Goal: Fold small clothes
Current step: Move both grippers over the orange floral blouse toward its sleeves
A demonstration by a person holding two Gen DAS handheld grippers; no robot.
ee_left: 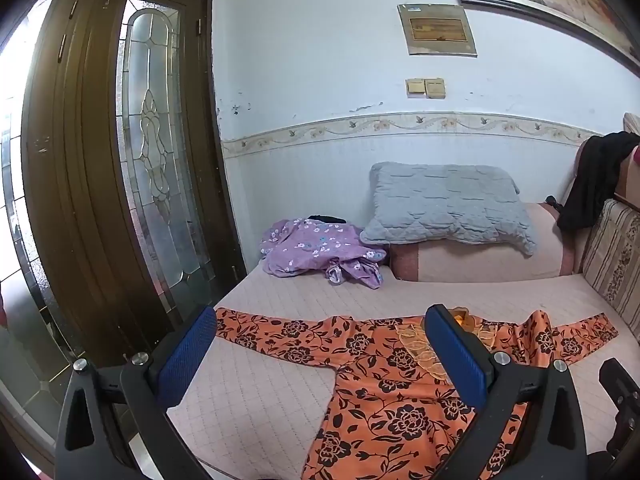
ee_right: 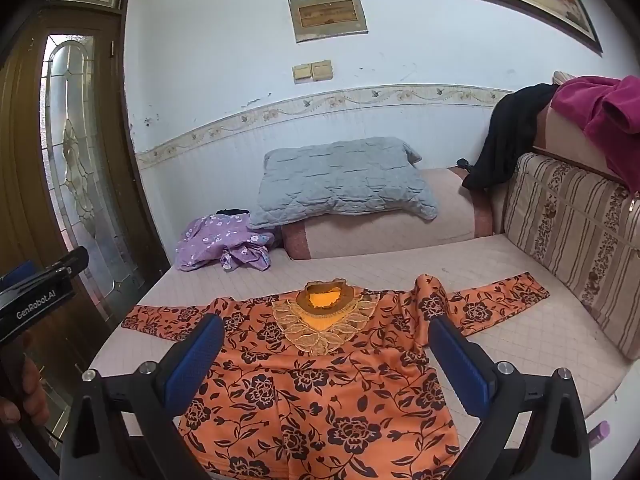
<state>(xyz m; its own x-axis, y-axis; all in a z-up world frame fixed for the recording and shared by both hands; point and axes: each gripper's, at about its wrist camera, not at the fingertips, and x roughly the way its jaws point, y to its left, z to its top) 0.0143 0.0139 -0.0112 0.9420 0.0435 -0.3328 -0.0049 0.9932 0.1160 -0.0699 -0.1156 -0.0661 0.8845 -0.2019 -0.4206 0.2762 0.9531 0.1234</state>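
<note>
An orange blouse with black roses (ee_right: 320,380) lies spread flat, front up, on the pink quilted bed (ee_right: 520,340), its sleeves stretched to either side and the lace collar away from me. In the left wrist view the same blouse (ee_left: 400,392) fills the lower right. My left gripper (ee_left: 322,322) hovers open over the left sleeve and shoulder, nothing between its blue pads. My right gripper (ee_right: 326,330) hovers open above the chest, also empty. The right shoulder fabric is bunched up. A crumpled purple flowered garment (ee_right: 224,244) lies further back on the bed.
A grey quilted pillow (ee_right: 344,180) rests on a pink bolster (ee_right: 384,232) by the wall. A striped cushion (ee_right: 572,232) stands on the right, with black cloth (ee_right: 504,140) and magenta cloth (ee_right: 604,108) draped above. A wooden glass-paned door (ee_left: 120,160) borders the bed's left side.
</note>
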